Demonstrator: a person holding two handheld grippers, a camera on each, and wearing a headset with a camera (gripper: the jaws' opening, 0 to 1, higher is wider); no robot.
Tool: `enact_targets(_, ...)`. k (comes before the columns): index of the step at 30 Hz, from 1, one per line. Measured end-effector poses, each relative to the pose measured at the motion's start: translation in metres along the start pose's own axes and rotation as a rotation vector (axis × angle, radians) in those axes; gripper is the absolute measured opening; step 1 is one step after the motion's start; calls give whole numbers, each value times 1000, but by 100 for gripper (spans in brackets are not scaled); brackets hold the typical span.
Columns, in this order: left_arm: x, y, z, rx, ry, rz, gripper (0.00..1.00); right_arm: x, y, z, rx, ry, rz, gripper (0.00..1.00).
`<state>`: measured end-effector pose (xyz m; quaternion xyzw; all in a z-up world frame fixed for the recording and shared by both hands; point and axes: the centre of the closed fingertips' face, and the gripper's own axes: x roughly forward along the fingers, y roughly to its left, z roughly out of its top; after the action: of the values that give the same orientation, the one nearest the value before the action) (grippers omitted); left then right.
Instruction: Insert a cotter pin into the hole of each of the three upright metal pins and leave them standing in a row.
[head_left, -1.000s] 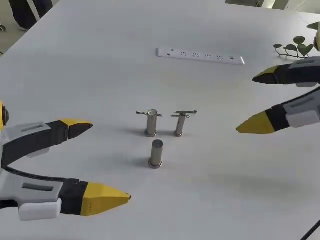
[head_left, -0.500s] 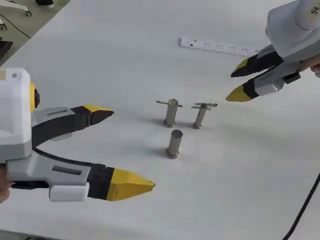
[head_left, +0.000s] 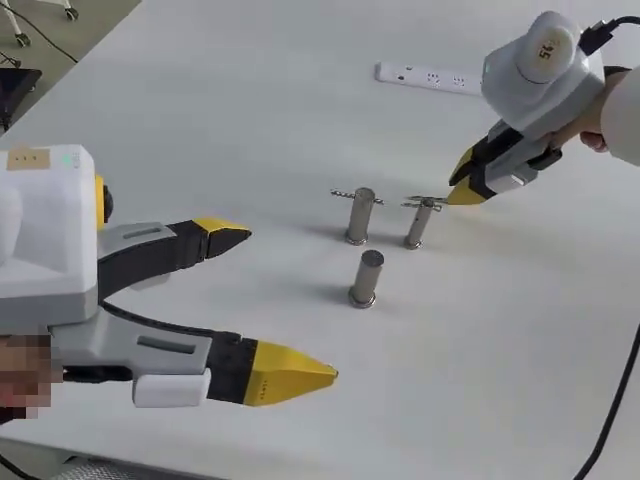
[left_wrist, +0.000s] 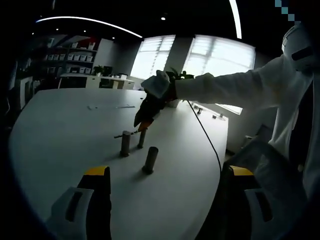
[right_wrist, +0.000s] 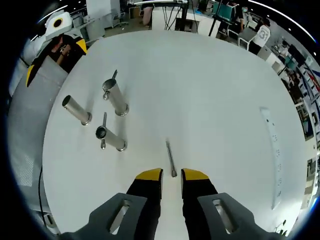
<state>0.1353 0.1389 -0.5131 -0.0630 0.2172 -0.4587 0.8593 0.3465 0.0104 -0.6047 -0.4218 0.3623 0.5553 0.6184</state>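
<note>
Pickup of the last cotter pin (right_wrist: 170, 156) is our step: it lies on the worktop (right_wrist: 225, 100) just ahead of our narrowly parted, empty right tongs (right_wrist: 172, 175), so we judge closing on it comes next; left tongs (head_left: 290, 305) gape empty

bench (head_left: 200, 120): plain white, no pattern, greyer where shaded. left tongs (head_left: 290, 305): bright yellow tips, black arms with grey inlays, white body with a yellow side patch and a small tan sticker on top. right tongs (head_left: 458, 185): same yellow tips, black behind them, white-grey housing with dark printed characters. upright metal pins (head_left: 367, 278): all three bare silver-grey, shiny, darker rim at the top. cotter pins (head_left: 357, 196) through two of them: thin, silver. third cotter pin (right_wrist: 171, 157): dull silver-grey. power strip (head_left: 430, 77): white, small dark socket holes in a row. cable (head_left: 612, 400): black. sleeve (head_left: 625, 110): white.
</note>
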Motion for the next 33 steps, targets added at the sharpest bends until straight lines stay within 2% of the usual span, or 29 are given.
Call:
enact_targets(3, -2, 3, -1, -11, -4, 14, 96, 4, -2, 1, 15, -4, -2, 9)
enact_targets(5, -4, 5, 1, -14, -15, 24, 96, 5, -2, 4, 29, -12, 5, 8)
enact_targets(7, -5, 7, 4, -35, -33, 35, 96, 7, -8, 6, 30, -19, 10, 7)
enact_targets(11, -7, 11, 5, -37, -39, 53, 96, 10, -10, 4, 18, 9, 11, 3)
enact_targets(14, -8, 12, 5, -33, -34, 54, 95, 14, -1, 2, 55, 6, 45, 0)
enact_targets(15, -8, 12, 4, -33, -32, 54, 95, 12, -4, 5, 29, -6, 34, 0)
enact_targets(20, -6, 13, 3, -26, -15, 50, 97, 10, -1, 5, 41, 5, 12, 0)
enact_targets(24, -4, 13, 4, -27, -17, 48, 96, 10, -1, 5, 47, 7, -4, 0)
enact_targets(27, -3, 13, 4, -30, -18, 47, 96, 9, 1, 5, 21, 5, -20, 0)
enact_targets(29, -3, 13, 3, -32, -16, 47, 96, 10, -2, 4, 38, 6, -28, 0)
enact_targets(33, -1, 13, 3, -44, -21, 45, 95, 9, 0, 4, -9, 17, -45, 0)
